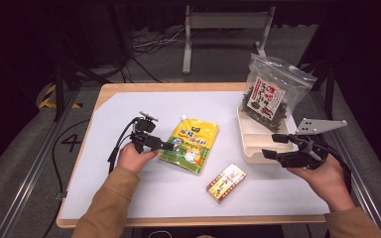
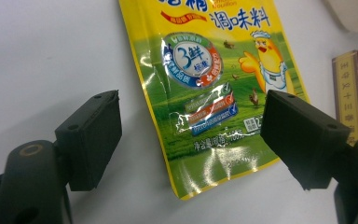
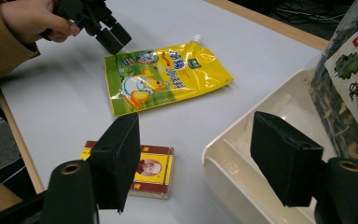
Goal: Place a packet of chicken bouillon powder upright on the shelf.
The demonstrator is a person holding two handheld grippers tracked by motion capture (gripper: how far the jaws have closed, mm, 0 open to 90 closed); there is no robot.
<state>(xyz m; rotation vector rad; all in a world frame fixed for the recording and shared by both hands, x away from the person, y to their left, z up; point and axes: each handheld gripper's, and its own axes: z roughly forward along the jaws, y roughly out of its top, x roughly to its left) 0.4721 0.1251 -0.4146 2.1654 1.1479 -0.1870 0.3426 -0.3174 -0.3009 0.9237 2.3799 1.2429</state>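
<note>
Left gripper [image 1: 171, 146] gapes over the yellow pouch [image 1: 190, 147], gripping nothing, on the white table [image 1: 129, 106]; dark room.

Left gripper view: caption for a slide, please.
Open left gripper poised over the corner of a yellow seasoning pouch on the white table.

Glossy yellow seasoning pouch [image 1: 190, 147] with corner spout, flat on the white tabletop

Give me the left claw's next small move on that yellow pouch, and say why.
Probably ease the left claw down and shut it on the yellow pouch. Its jaws stand open astride the pouch's lower corner, which lies flat on the table, not yet pinched.
</note>
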